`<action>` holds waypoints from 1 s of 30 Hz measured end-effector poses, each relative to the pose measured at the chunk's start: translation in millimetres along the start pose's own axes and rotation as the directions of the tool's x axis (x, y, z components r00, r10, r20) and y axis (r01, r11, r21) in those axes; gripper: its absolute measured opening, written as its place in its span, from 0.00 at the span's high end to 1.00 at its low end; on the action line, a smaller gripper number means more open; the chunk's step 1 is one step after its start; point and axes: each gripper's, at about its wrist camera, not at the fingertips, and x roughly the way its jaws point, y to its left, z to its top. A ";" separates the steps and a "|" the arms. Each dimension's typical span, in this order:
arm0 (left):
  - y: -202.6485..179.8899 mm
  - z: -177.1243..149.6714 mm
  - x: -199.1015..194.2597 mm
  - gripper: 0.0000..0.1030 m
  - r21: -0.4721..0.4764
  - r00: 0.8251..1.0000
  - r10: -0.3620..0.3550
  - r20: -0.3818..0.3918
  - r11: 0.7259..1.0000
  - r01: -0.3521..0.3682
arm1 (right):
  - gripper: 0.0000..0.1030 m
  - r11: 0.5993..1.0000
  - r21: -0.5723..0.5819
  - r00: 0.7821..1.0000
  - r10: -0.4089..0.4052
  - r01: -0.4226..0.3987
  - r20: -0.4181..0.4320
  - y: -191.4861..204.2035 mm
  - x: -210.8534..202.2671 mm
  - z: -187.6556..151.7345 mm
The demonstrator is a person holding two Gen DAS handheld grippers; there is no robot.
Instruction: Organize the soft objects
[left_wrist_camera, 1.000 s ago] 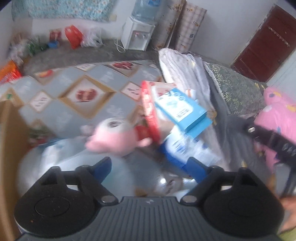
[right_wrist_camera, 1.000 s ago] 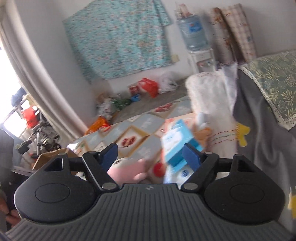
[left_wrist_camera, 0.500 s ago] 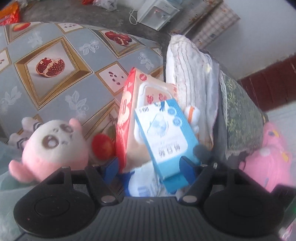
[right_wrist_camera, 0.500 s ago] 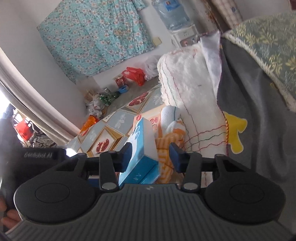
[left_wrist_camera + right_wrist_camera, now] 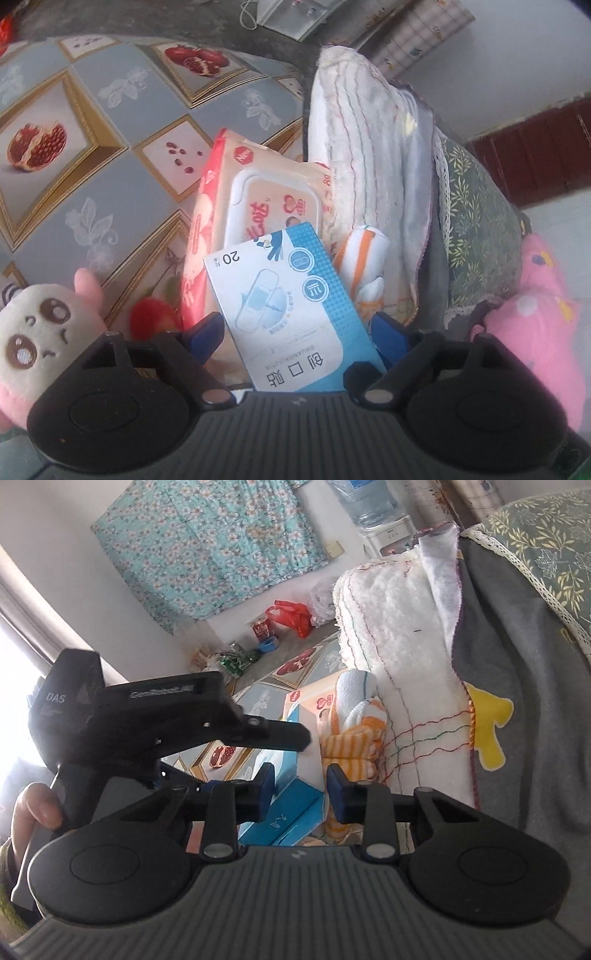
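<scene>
**Both grippers at the blue box**

From my left gripper (image 5: 295, 328), the jaws stand wide and have just been opening; the blue box (image 5: 284, 310) lies between the blue pads, but I can't make out whether either pad touches it, since its lower end is cut off behind the gripper body. My right gripper (image 5: 299, 786) has just been closing to a narrow gap; the pale top corner of the same box (image 5: 291, 805) sits in that gap, and whether the pads actually press on it is hard to judge. In the right view, the left gripper's black body crosses the middle left and hides part of the box.

Behind the box leans a pink wipes pack (image 5: 258, 206), and to its right a rolled orange-striped cloth (image 5: 364, 266). A white folded blanket (image 5: 369, 155) rises at upper centre. A pink-and-white plush toy (image 5: 40, 332) is cut by the left edge. All rest on a pomegranate-patterned cloth (image 5: 92, 155). A floral curtain (image 5: 207, 542) hangs upper left in the right view.
</scene>
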 end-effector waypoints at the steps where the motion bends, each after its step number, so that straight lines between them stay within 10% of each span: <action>1: -1.6 -1.0 0.6 0.16 0.008 1.000 0.007 0.009 1.000 -0.007 | 0.71 1.000 -0.006 1.000 0.000 0.000 0.000 0.5 -1.2 -0.6; 15: -8.0 -9.0 -31.1 0.19 0.034 0.996 -0.007 0.089 0.999 0.004 | 0.74 0.998 -0.020 0.998 0.060 -0.060 0.034 13.8 -19.9 -0.4; 30: 5.7 -64.6 -158.5 0.19 0.094 0.977 -0.055 0.205 0.995 0.036 | 0.73 0.978 -0.068 0.974 0.203 -0.197 0.103 106.1 -89.5 -34.4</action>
